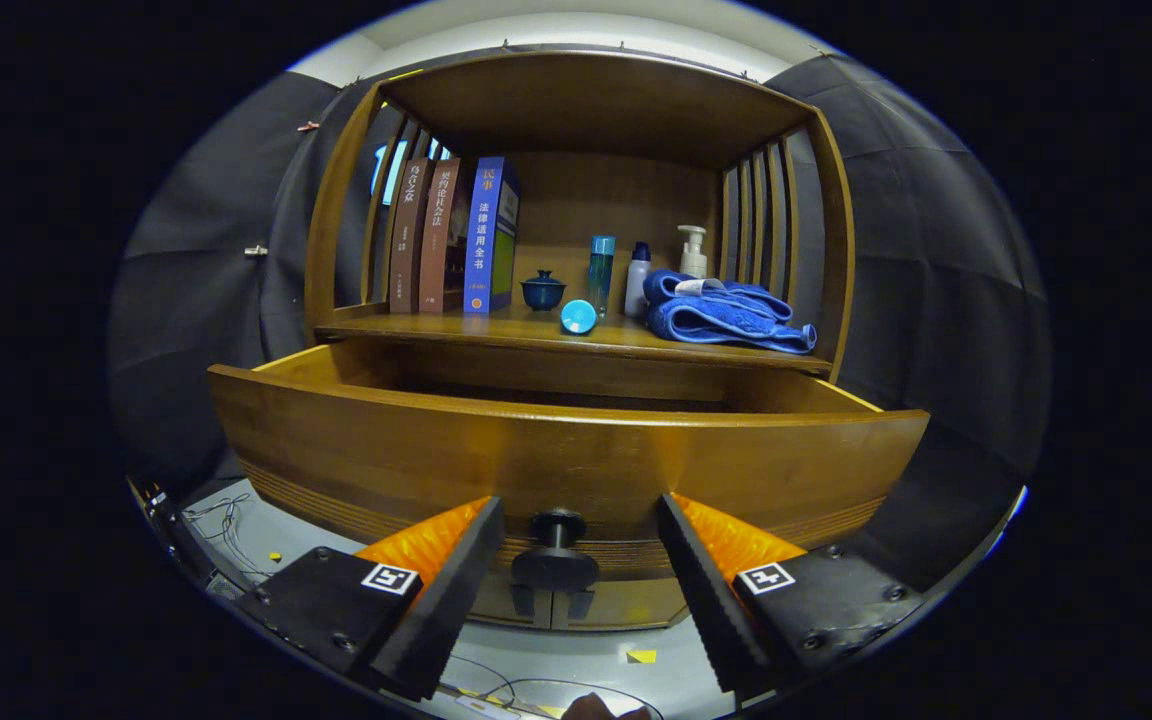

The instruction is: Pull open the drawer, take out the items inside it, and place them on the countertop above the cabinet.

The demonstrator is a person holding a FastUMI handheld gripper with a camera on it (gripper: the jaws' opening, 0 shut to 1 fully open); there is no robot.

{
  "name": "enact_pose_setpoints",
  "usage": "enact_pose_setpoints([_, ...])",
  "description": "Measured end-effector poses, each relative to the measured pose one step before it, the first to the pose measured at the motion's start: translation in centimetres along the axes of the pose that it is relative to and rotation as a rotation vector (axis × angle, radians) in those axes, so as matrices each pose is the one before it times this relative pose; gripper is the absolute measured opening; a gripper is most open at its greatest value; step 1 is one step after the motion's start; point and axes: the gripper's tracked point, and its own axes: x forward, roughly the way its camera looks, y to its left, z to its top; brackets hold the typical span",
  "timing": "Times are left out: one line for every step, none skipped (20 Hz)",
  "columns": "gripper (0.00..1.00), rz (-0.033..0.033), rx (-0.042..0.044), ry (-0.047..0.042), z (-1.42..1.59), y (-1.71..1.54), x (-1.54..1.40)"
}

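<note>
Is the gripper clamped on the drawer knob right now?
No, the gripper is open: its fingers stand apart on either side of the knob without touching it, and the drawer is already pulled out.

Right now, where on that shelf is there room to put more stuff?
On the countertop, the bare patch lies between the books and the small blue cup. From the round blue lid past the bottles to the blue towel, it is crowded. The gripper is open around the drawer knob.

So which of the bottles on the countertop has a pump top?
The pale bottle at the back, behind the blue towel; the other two bottles have plain caps. The gripper is open.
</note>
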Motion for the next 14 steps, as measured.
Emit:
enact_pose_setpoints([1.00, -0.00113, 0.00019, -0.00150, 0.175, 0.015, 0.643])
enact_pose_setpoints([1.00, -0.00117, 0.00012, 0.00257, 0.187, 0.146, 0.847])
enact_pose_setpoints([1.00, -0.00143, -0.00103, -0.00123, 0.217, 0.090, 0.731])
enact_pose_setpoints([1.00, -0.00156, -0.00125, 0.00195, 0.077, 0.055, 0.668])
enact_pose_setpoints([1.00, -0.00177, -0.00388, -0.00082, 0.173, 0.016, 0.697])
enact_pose_setpoints([1.00, -0.00112, 0.00014, 0.00300, 0.119, 0.042, 0.600])
enact_pose_setpoints([1.00, -0.00160, 0.00396, 0.00309, 0.178, 0.047, 0.551])
enact_pose_setpoints([1.00, -0.00182, 0.00004, 0.00338, 0.182, 0.065, 0.681])
enact_pose_setpoints([1.00, -0.00132, -0.00178, 0.00004, 0.093, 0.055, 0.562])
enact_pose_setpoints([1.00, -0.00159, -0.00198, 0.00102, 0.142, 0.046, 0.645])
enact_pose_setpoints([1.00, -0.00135, -0.00268, -0.00333, 0.147, -0.003, 0.500])
enact_pose_setpoints([1.00, -0.00113, -0.00255, 0.00055, 0.103, 0.050, 0.443])
enact_pose_setpoints([1.00, -0.00129, -0.00089, -0.00172, 0.117, 0.057, 0.472])
enact_pose_setpoints([1.00, -0.00115, -0.00051, 0.00156, 0.096, 0.053, 0.414])
